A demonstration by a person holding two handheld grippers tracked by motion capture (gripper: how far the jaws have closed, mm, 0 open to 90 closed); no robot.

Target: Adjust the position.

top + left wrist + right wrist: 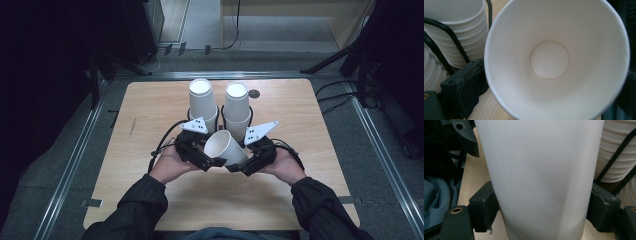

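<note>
On the wooden bench [150, 115], seen from the high view, two stacks of white paper cups stand upside down near the far edge, the left stack [202, 102] and the right stack [236, 106] just beside each other, each inside a thin black wire holder [221, 116]. A small dark round spot [254, 93] sits on the bench top just right of the right stack.

In front of the stacks, between the person's two hands, a single white cup [225, 147] is held off the bench, tilted on its side with its open mouth turned toward the left and toward the camera.

The right gripper [239, 166] is clenched on this cup: in the right gripper view both black jaws press against the cup's wall [536, 177], one on each side, and the ribbed rims of a stack [616, 152] show behind at the right.

The left gripper [212, 162] is at the cup's mouth. The left gripper view looks straight into the cup [554, 60], down to its round bottom, with one jaw beside the rim at lower left; whether this gripper is clamping the rim or loose I cannot tell.

Dark sleeves [135, 205] cover both forearms.
</note>
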